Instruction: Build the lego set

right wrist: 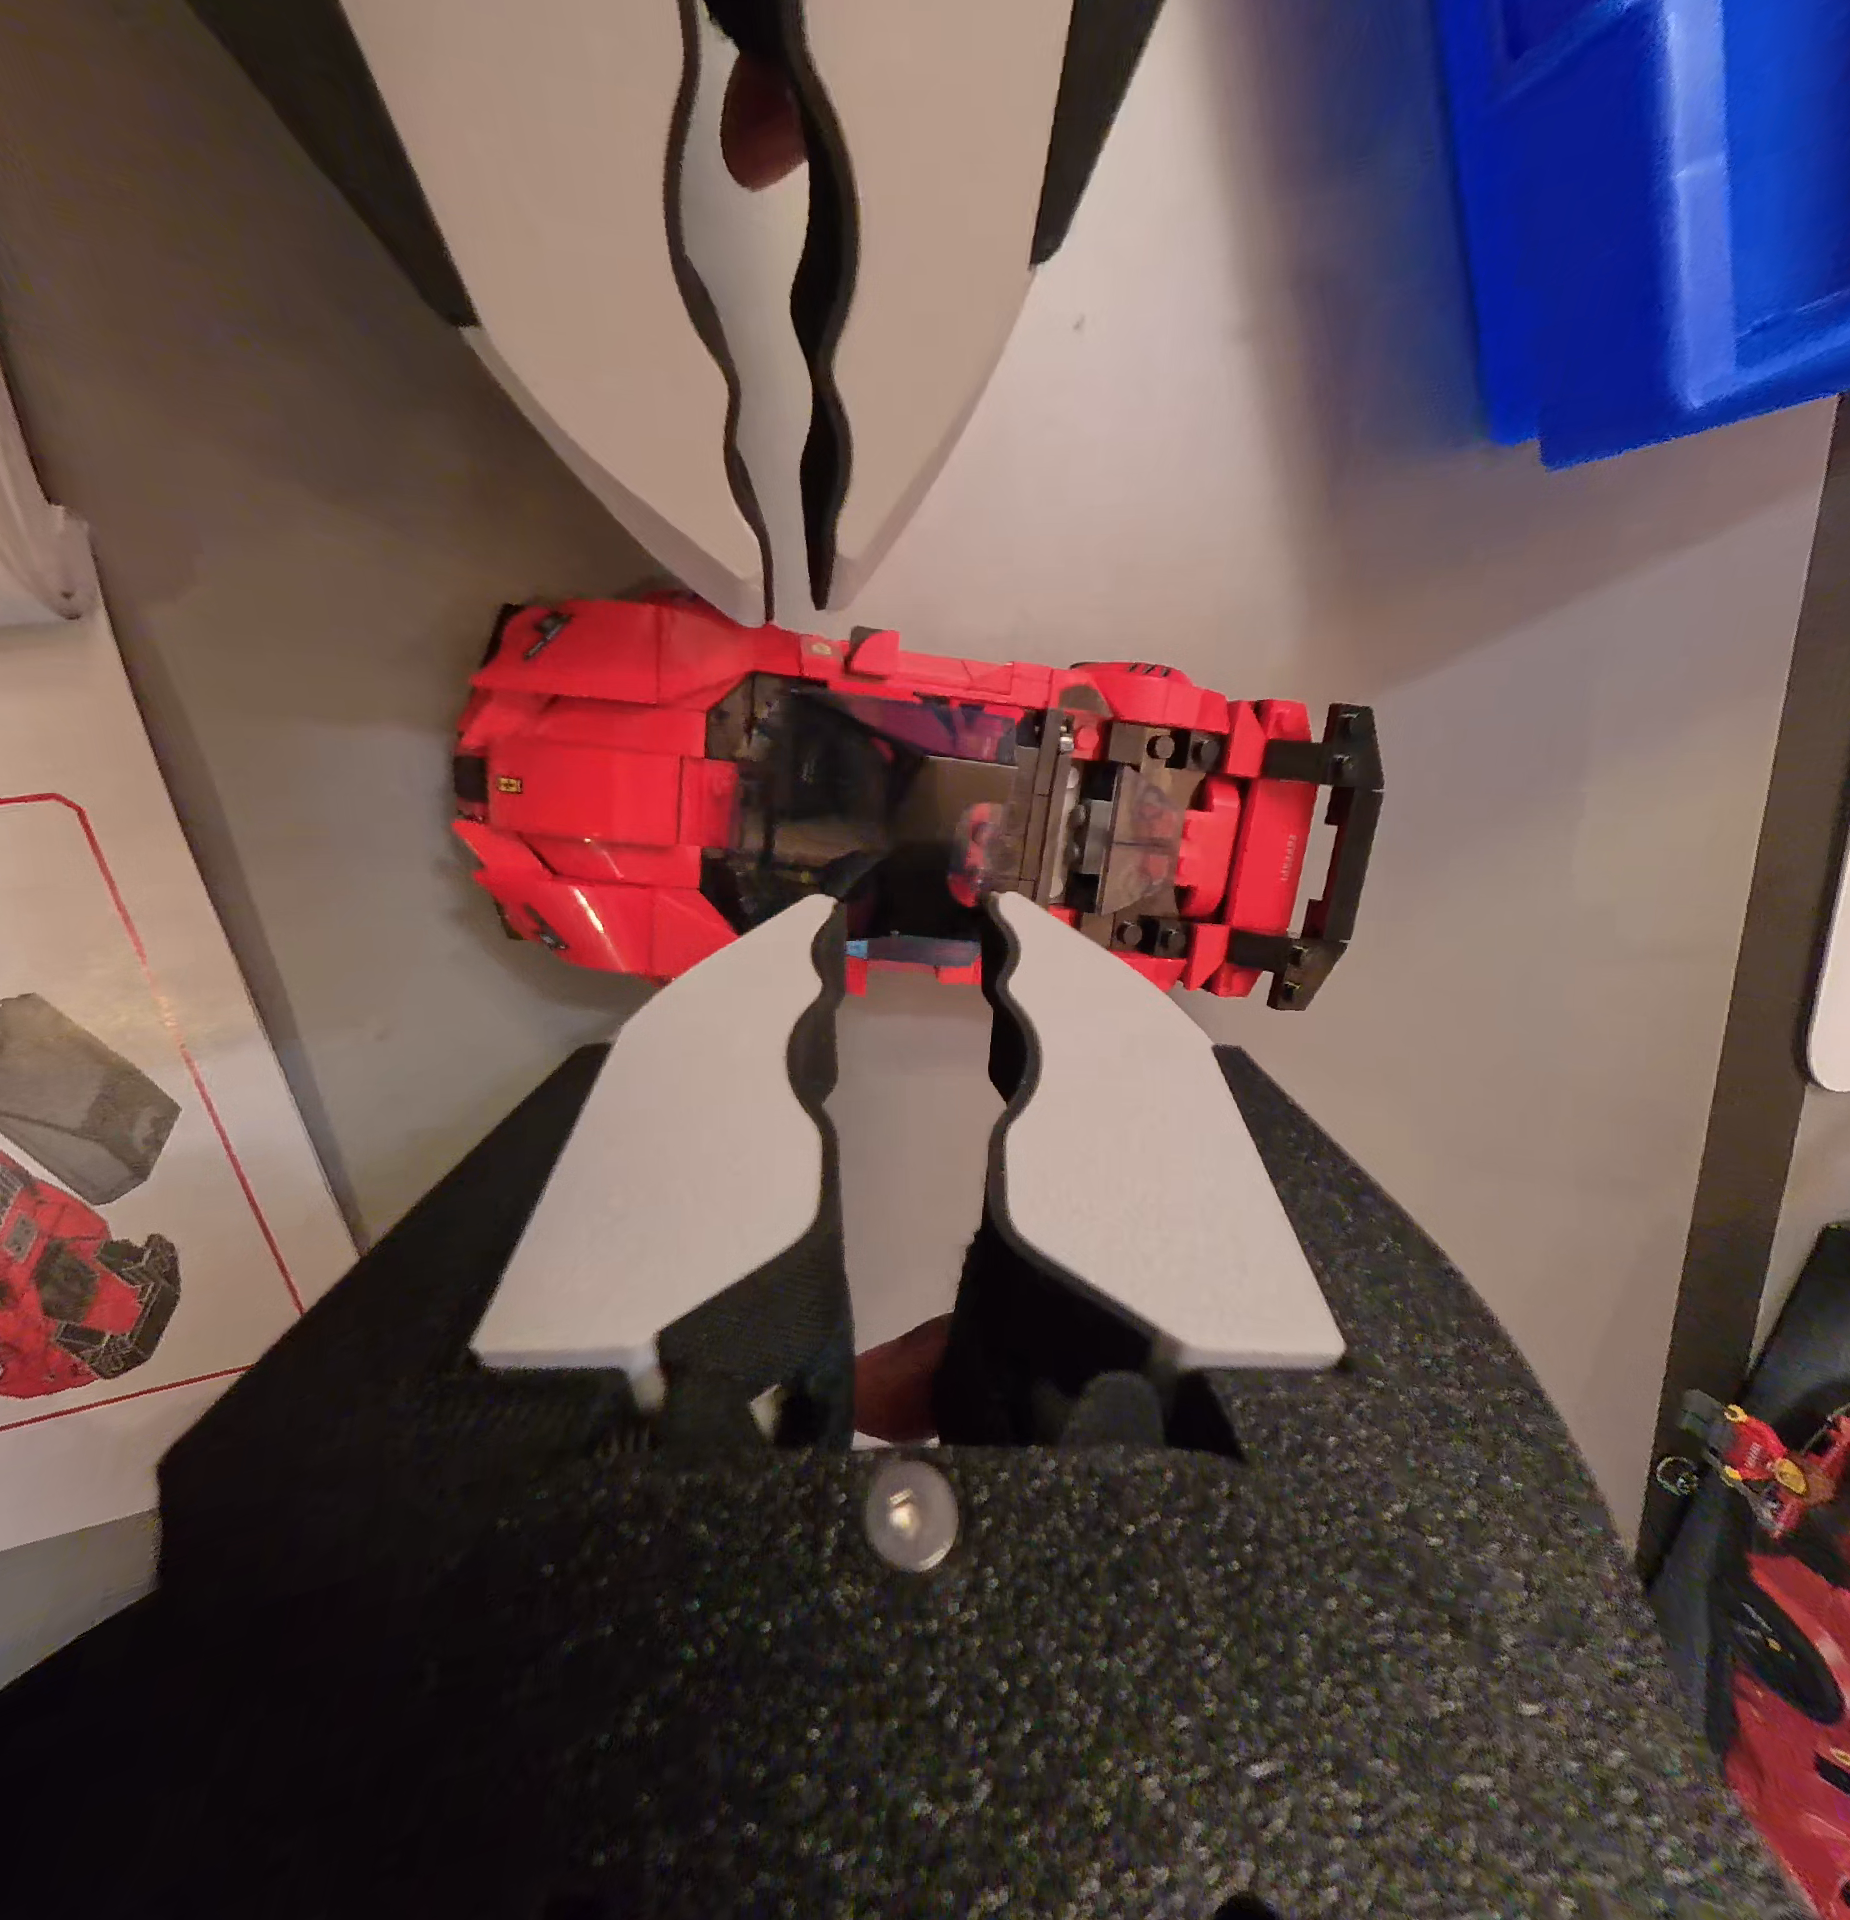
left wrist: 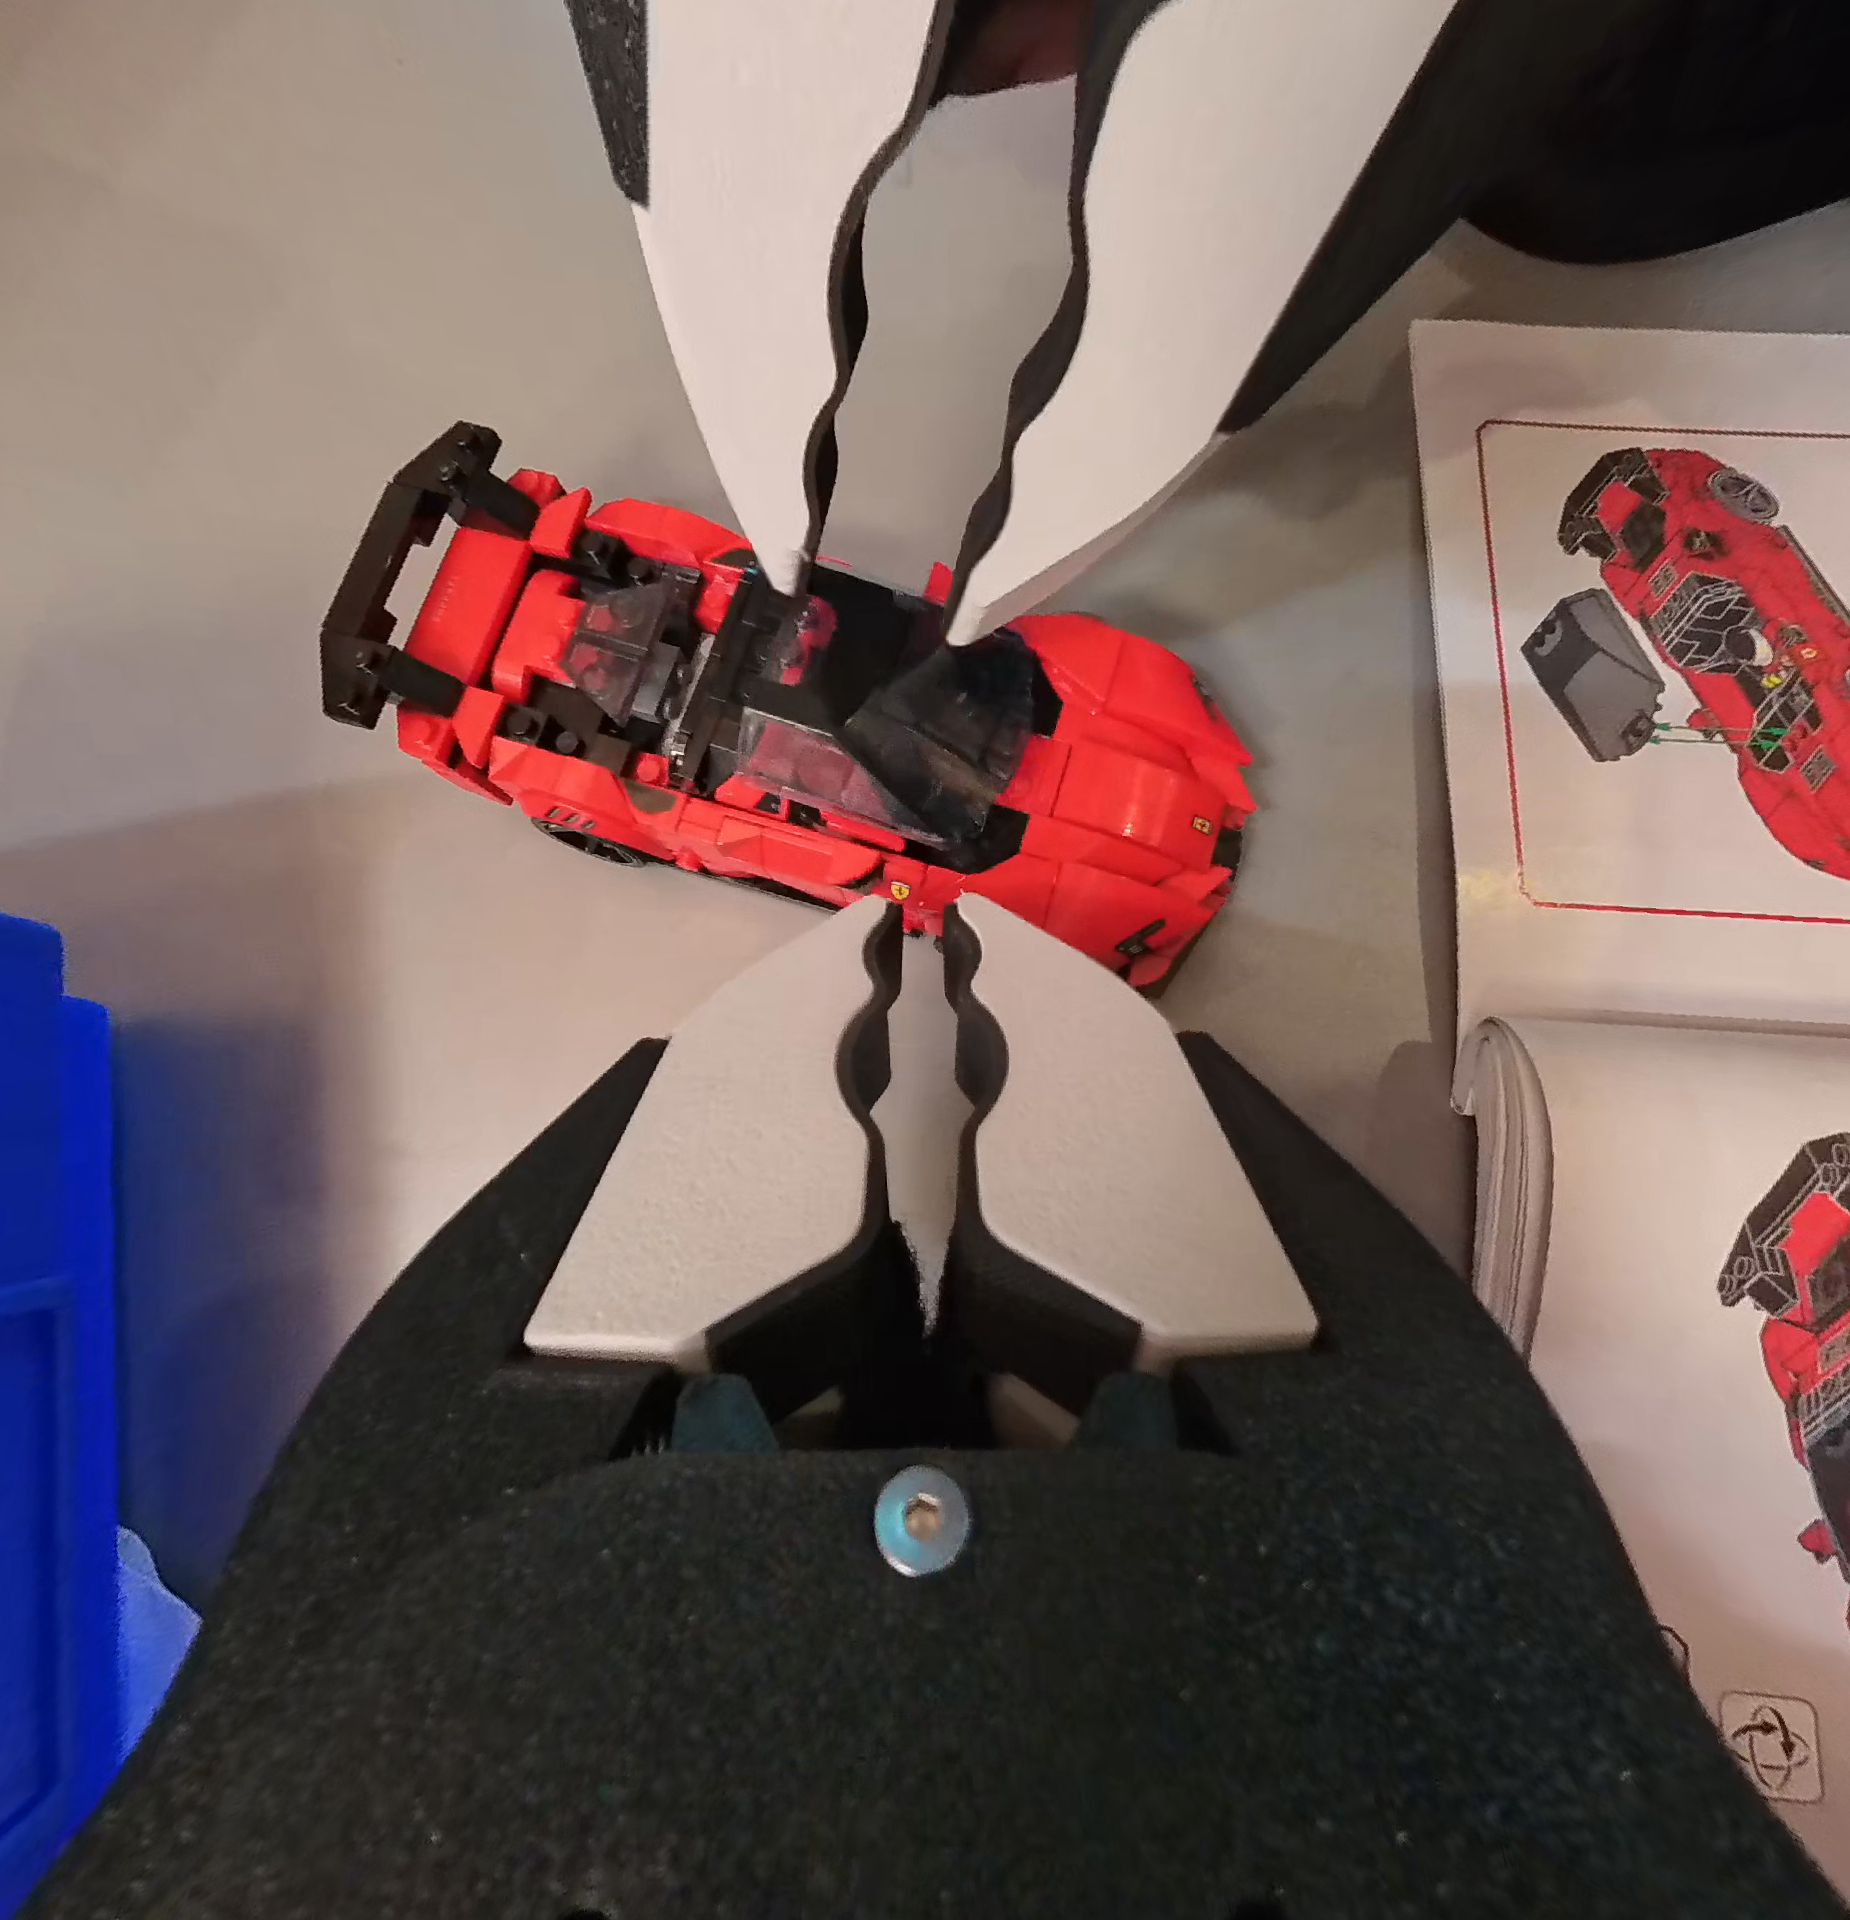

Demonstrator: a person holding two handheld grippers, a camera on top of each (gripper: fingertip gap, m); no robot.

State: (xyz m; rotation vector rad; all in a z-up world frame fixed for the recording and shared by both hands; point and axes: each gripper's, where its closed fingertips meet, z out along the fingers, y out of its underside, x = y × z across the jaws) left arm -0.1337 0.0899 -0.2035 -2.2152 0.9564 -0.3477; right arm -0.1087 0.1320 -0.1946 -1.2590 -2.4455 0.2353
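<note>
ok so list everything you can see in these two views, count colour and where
lego car: one, red with black wing and dark windscreen, on the table between both grippers
instruction booklet: one, white with red car drawings, open beside the car's nose
bin: one, blue, past the car's rear end
box: one, dark with a red car picture, lower right corner of the right wrist view
table: one, pale grey, under everything
left gripper: one, white fingers on black body, narrow gap, tips at the car's side
right gripper: one, white fingers on black body, open, tips over the cabin roof
</note>
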